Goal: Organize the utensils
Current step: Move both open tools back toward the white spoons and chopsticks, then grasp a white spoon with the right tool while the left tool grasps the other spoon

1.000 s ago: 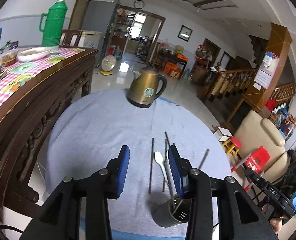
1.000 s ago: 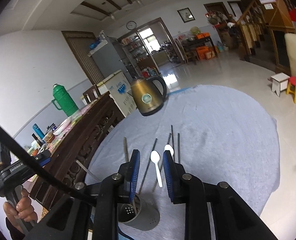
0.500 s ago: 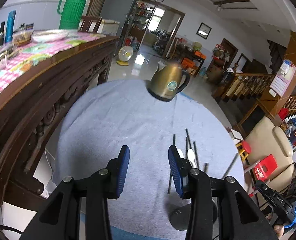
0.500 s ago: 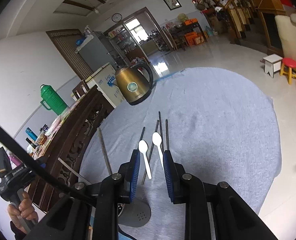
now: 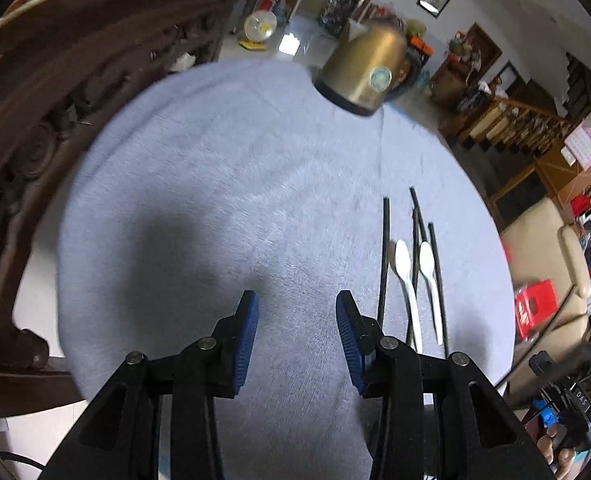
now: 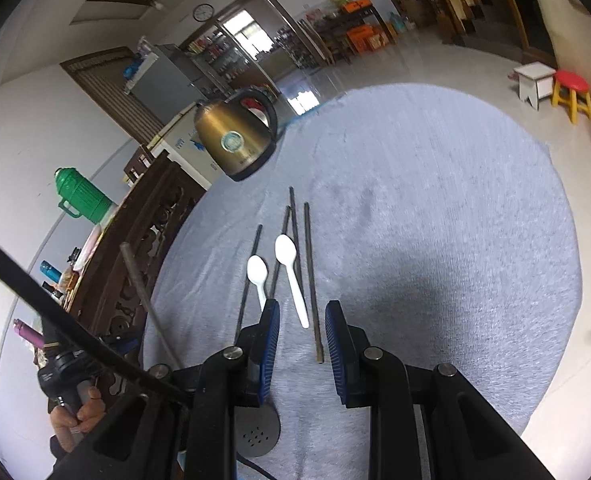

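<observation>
Two white spoons (image 6: 291, 272) lie among dark chopsticks (image 6: 311, 276) on the grey-clothed table (image 6: 435, 220), before a gold kettle (image 6: 231, 140); the right gripper (image 6: 301, 344) hangs parted and empty just short of them; the left gripper (image 5: 297, 336), parted and empty too, hangs beside them.

The gold kettle (image 5: 361, 76) looks blurry. The near ends of the two white spoons (image 5: 405, 280) and dark chopsticks (image 5: 384, 256) hide behind the left gripper (image 5: 296, 340). The right gripper (image 6: 301, 354) covers most of the grey holder (image 6: 257, 432).
</observation>
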`<state>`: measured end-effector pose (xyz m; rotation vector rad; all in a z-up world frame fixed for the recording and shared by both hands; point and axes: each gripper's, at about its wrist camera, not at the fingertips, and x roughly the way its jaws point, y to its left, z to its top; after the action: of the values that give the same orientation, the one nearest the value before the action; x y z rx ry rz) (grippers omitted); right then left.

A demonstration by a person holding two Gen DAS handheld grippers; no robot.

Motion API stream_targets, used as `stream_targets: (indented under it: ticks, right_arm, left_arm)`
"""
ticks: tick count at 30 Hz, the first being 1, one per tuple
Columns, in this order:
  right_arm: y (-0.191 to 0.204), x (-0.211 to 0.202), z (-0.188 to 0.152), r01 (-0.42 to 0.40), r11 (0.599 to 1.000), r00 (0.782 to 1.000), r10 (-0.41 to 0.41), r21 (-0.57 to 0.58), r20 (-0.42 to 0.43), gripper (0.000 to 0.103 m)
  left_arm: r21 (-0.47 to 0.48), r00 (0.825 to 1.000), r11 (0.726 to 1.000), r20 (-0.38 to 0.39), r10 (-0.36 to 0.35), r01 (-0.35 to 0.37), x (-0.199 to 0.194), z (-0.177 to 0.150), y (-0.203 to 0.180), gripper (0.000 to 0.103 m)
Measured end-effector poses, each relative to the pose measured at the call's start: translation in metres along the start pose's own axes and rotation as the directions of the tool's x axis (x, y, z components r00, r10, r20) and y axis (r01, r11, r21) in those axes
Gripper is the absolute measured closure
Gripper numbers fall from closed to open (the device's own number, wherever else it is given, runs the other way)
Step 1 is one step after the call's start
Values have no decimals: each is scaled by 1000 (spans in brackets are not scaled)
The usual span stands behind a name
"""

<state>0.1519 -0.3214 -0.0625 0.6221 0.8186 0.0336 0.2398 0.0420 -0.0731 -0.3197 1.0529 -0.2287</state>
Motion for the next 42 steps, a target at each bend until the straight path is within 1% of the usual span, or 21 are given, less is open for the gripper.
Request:
stream_targets:
  ticks: [4, 9, 15, 18, 20, 23, 24, 26, 31, 35, 36, 37, 38, 40, 42]
  right_arm:
    - [-13, 17, 3, 9, 1000, 999, -8, 26, -32, 77]
    - [-25, 36, 5, 12, 999, 998, -9, 45, -70, 77]
    - [-27, 65, 15, 21, 1000, 993, -19, 19, -120, 77]
    - [-28, 74, 20, 15, 1000, 992, -12, 23, -128, 77]
    - [-28, 81, 21, 15, 1000, 991, -11, 23, -135, 77]
    - [-28, 92, 24, 18, 1000, 988, -14, 20, -153, 77]
    - [-29, 95, 26, 19, 1000, 988, -15, 19, -156, 77]
    - [-28, 99, 30, 18, 1000, 987, -15, 15, -158, 77]
    - [-19, 108, 43, 8, 1000, 988, -10, -16, -153, 77]
    - [-12, 120, 51, -3, 999, 986, -4, -46, -165, 77]
    - [-12, 124, 53, -10, 999, 985, 2, -48, -173, 77]
    - [-11, 128, 55, -17, 999, 983, 8, -49, -182, 77]
    - [-9, 133, 56, -24, 998, 981, 14, -50, -192, 77]
    - [-7, 139, 57, -37, 998, 978, 26, -53, -209, 77]
    - [-4, 147, 56, -63, 996, 971, 48, -58, -236, 77]
  left_arm:
    - [49, 1000, 999, -30, 0, 1, 22, 5, -16, 62]
    - [111, 997, 994, -70, -12, 20, 52, 14, -39, 62]
    - [170, 990, 983, -134, -48, 71, 89, 31, -68, 62]
    - [226, 987, 970, -151, -59, 92, 103, 35, -89, 62]
    - [271, 982, 955, -172, -76, 121, 112, 36, -105, 63]
    - [322, 977, 937, -199, -75, 137, 123, 38, -122, 68]
    - [330, 976, 933, -204, -74, 140, 126, 39, -125, 70]
    - [348, 972, 926, -226, -71, 148, 137, 40, -133, 70]
    - [353, 966, 924, -251, -55, 145, 155, 43, -140, 70]
    - [369, 966, 918, -252, -51, 144, 166, 40, -147, 70]
    - [372, 967, 917, -251, -49, 143, 169, 38, -148, 74]
    - [377, 966, 915, -254, -46, 142, 172, 37, -150, 87]
    - [381, 965, 914, -257, -41, 140, 174, 38, -152, 93]
    - [401, 968, 908, -249, -22, 124, 179, 36, -154, 97]
    - [430, 972, 896, -233, -14, 115, 178, 34, -155, 98]
